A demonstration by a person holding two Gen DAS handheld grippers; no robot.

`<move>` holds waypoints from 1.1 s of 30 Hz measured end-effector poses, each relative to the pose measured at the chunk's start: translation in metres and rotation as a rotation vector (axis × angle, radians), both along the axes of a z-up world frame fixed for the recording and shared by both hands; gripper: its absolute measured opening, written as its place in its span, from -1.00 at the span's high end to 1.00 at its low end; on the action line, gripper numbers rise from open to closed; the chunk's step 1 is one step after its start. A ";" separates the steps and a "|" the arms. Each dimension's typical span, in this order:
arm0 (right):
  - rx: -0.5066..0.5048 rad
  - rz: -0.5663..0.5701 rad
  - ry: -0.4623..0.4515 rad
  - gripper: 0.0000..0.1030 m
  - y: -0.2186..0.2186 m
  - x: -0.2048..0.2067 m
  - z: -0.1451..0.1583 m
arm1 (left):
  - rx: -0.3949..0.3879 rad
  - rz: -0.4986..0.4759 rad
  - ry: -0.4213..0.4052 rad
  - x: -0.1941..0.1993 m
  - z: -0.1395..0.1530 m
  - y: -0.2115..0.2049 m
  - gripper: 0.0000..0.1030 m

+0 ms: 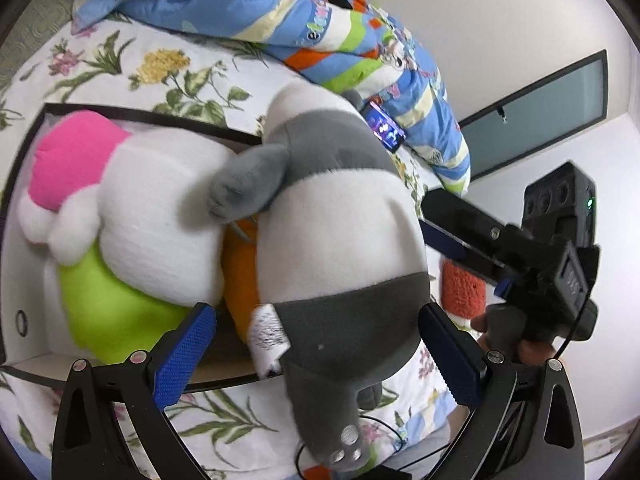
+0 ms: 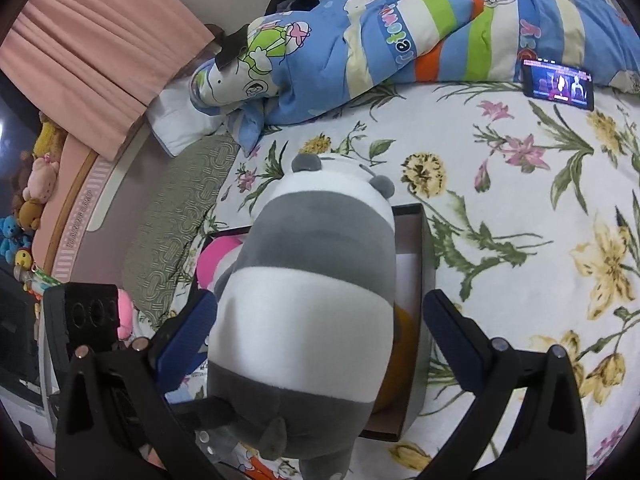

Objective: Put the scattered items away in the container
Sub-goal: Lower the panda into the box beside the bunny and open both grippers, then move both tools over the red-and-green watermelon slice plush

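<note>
A grey and white panda plush (image 1: 340, 248) lies across the open box (image 1: 120, 114) on the flowered bed, its rear end towards both cameras. My left gripper (image 1: 316, 354) is open, its blue pads (image 1: 184, 356) on either side of the panda's grey band. My right gripper (image 2: 320, 344) is open too, pads (image 2: 454, 340) flanking the panda (image 2: 312, 300) without pressing it. In the box (image 2: 416, 320) lie a white plush with a pink hat (image 1: 132, 200), a lime green one (image 1: 112, 312) and an orange one (image 1: 240, 280). The right gripper's body also shows in the left wrist view (image 1: 540, 264).
A striped blue quilt (image 2: 400, 32) is bunched at the far side of the bed. A lit phone (image 2: 558, 84) lies beside it. A red plush piece (image 1: 462, 288) lies on the bed by the right gripper. A shelf of small toys (image 2: 28, 200) stands at the left.
</note>
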State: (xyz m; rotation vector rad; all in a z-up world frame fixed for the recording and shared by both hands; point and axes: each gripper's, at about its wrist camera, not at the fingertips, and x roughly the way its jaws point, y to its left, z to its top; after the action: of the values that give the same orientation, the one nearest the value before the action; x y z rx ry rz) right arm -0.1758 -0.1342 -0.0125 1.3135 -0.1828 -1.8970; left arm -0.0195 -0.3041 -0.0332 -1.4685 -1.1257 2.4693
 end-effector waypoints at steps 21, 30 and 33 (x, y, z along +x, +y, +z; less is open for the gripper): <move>-0.306 -0.213 -0.031 -1.00 0.148 0.007 0.016 | -0.061 -0.153 0.248 -0.009 0.117 0.102 -0.96; -0.403 -0.504 -0.063 -1.00 0.330 0.014 -0.029 | 0.024 -0.296 0.160 -0.101 0.089 0.238 -0.96; -0.428 -0.625 -0.066 -1.00 0.394 0.018 -0.054 | 0.051 -0.291 0.132 -0.137 0.074 0.279 -0.96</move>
State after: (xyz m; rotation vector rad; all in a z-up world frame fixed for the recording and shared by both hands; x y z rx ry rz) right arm -0.1580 0.2596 -0.0666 1.0910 -1.0762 -2.1439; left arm -0.1568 -0.0249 0.0412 -1.3253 -0.8739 2.2826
